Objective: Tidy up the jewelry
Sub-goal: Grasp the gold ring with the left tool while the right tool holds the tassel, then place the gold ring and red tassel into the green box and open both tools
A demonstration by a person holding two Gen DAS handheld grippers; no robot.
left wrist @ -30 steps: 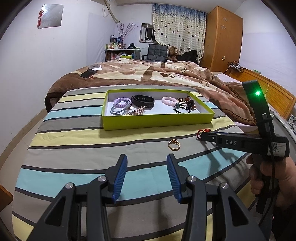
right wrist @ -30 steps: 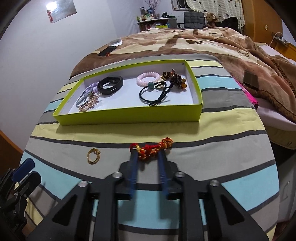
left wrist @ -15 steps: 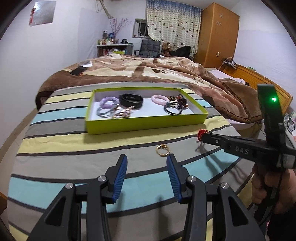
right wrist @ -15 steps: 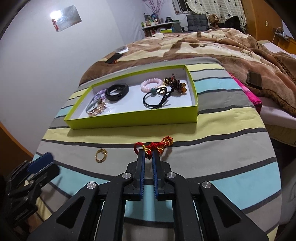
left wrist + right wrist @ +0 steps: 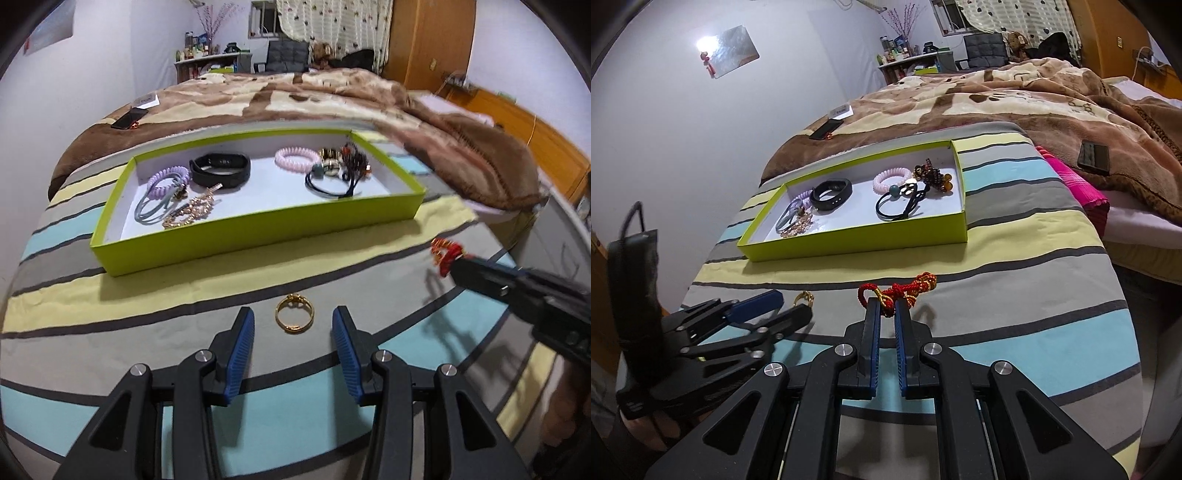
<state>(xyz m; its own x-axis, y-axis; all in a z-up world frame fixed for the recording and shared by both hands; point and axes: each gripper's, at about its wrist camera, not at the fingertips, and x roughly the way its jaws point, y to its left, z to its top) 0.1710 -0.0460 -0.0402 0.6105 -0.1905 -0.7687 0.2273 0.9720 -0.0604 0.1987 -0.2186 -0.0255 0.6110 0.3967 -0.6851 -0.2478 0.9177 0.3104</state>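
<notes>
The gold ring (image 5: pixel 294 313) lies flat on a grey stripe of the striped bedcover (image 5: pixel 110 306), directly between the spread blue pads of the left gripper (image 5: pixel 293 325); its jaws stand wide apart and neither pad touches the ring. In the right wrist view the ring (image 5: pixel 804 298) peeks out just past the left gripper (image 5: pixel 783 304).

To the right, the red-and-gold knotted cord bracelet (image 5: pixel 897 291) is pinched in the right gripper (image 5: pixel 886 314), whose jaws have just closed on it, and the piece is lifted off the cover. From the left wrist view it shows as a red knot (image 5: pixel 445 254) at the tip of the right gripper (image 5: pixel 458 264).

Beyond both, the lime-green tray (image 5: pixel 258 236) sits on the bedcover, holding a black fitness band (image 5: pixel 220 170), a lilac coil hair tie (image 5: pixel 168 182), a pink coil hair tie (image 5: pixel 297 158), a black elastic hair tie (image 5: pixel 328 186), a gold chain piece (image 5: pixel 192 212) and a dark beaded bracelet (image 5: pixel 354 160).

Behind the tray lies a brown blanket (image 5: pixel 314 92).
</notes>
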